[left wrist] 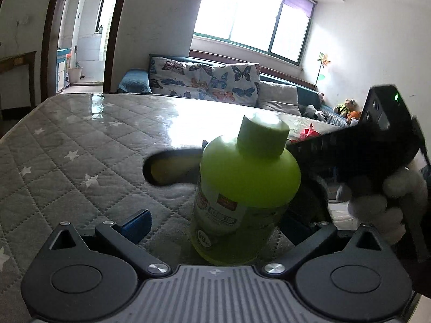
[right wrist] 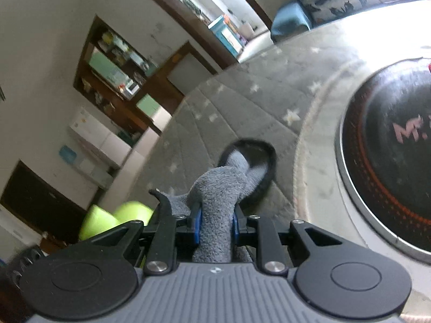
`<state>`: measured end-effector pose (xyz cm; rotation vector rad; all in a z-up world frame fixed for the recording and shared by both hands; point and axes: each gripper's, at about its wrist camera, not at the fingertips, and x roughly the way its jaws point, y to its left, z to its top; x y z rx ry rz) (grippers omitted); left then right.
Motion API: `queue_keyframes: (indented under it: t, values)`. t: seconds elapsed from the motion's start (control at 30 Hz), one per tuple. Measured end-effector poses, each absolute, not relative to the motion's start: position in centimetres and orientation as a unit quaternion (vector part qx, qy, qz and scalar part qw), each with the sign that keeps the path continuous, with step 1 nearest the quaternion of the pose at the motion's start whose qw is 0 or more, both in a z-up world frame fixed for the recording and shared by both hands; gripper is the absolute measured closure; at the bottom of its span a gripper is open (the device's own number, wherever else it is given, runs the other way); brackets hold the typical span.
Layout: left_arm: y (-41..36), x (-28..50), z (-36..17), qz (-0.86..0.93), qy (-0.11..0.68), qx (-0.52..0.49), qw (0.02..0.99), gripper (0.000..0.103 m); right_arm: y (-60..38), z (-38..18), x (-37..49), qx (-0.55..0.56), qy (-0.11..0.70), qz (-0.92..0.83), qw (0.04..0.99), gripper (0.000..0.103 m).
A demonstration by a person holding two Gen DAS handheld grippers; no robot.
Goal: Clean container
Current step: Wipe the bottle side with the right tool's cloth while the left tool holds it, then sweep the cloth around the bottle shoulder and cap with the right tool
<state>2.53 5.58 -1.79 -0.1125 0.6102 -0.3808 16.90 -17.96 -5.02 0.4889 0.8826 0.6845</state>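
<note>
A lime-green bottle [left wrist: 242, 188] with a green cap stands on the quilted grey table between the wide-apart fingers of my left gripper [left wrist: 215, 223]; no contact shows. It also shows in the right wrist view [right wrist: 113, 220]. My right gripper [right wrist: 215, 223] is shut on a grey cloth [right wrist: 215, 202], whose end is pushed into a small black container [right wrist: 253, 167] lying on the table. In the left wrist view the black container [left wrist: 172, 169] lies behind the bottle, and the right gripper's body [left wrist: 377, 145] is at the right.
A large round black lid or pan with a metal rim [right wrist: 390, 156] lies on the table [left wrist: 80, 148] to the right. A sofa with butterfly cushions [left wrist: 204, 80] is behind the table. Shelves [right wrist: 113, 80] stand along the wall.
</note>
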Motion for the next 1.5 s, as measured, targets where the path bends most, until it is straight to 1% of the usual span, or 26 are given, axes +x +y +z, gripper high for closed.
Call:
queue_keyframes:
  t: [0.2,0.37,0.47,0.7,0.83,1.17,1.37,1.5]
  values:
    - [5.8,2.0,-1.3,-0.183,0.298,-0.043,0.936,0.000,-17.7,-5.8,15.5,0.203,0.421,0.320,0.824,0.083]
    - [6.3,1.1,-1.2,-0.172,0.298,-0.040,0.938,0.000,-17.5,-5.0,13.6,0.168,0.413,0.325,0.834,0.083]
    - [6.4,1.0,-1.3,-0.171,0.299,-0.042,0.938,0.000,-17.9,-4.3,12.5,0.171,0.408,0.332,0.833,0.083]
    - [6.5,0.9,-1.4,-0.169,0.303,-0.048,0.937,0.000,-18.9,-0.2,11.9,0.201,0.353,0.365,0.838,0.083]
    - [6.6,0.8,-1.5,-0.168,0.305,-0.052,0.936,0.000,-18.0,1.1,13.0,0.201,0.342,0.380,0.836,0.083]
    - [6.1,1.8,-2.3,-0.181,0.324,-0.033,0.928,0.000,-15.7,-1.5,16.1,0.199,0.386,0.368,0.822,0.083]
    - [5.6,2.6,-2.9,-0.190,0.332,-0.020,0.924,0.000,-16.6,-3.3,16.7,0.221,0.409,0.361,0.809,0.083]
    - [5.4,3.0,-3.2,-0.192,0.333,-0.002,0.923,0.000,-17.0,-4.1,16.2,0.204,0.422,0.352,0.811,0.083]
